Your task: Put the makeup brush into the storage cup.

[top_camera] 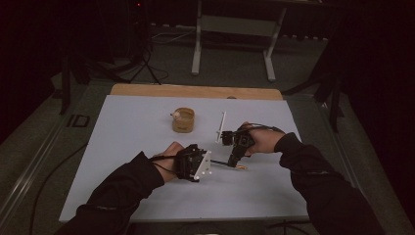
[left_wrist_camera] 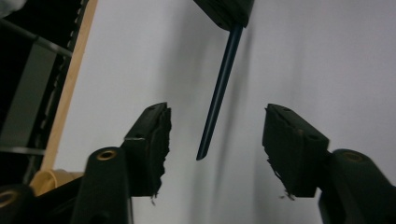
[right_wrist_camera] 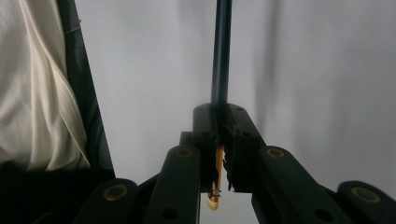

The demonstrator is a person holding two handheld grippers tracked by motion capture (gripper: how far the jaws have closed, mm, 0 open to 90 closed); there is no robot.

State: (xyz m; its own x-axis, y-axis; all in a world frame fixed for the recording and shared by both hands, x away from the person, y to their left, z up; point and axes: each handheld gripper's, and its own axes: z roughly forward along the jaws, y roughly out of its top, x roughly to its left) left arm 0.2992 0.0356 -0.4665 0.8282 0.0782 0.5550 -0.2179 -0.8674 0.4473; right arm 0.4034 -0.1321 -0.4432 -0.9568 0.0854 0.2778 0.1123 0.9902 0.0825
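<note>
Between the grippers: dark-handled tool (top_camera: 226,163) over the white mat (top_camera: 127,127)
Right gripper (right_wrist_camera: 220,140): jaws clamped on the tool; its tan end at 6 o'clock
Left gripper (left_wrist_camera: 215,135): jaws wide apart; handle tip between them, untouched
Tan cup (top_camera: 183,120): 12 o'clock, well apart

two grippers work at the table: the left gripper (top_camera: 208,164) and the right gripper (top_camera: 234,157). one dark-handled brush (top_camera: 226,164) lies between them. one tan cup (top_camera: 183,120) stands on the one white mat (top_camera: 137,127).
</note>
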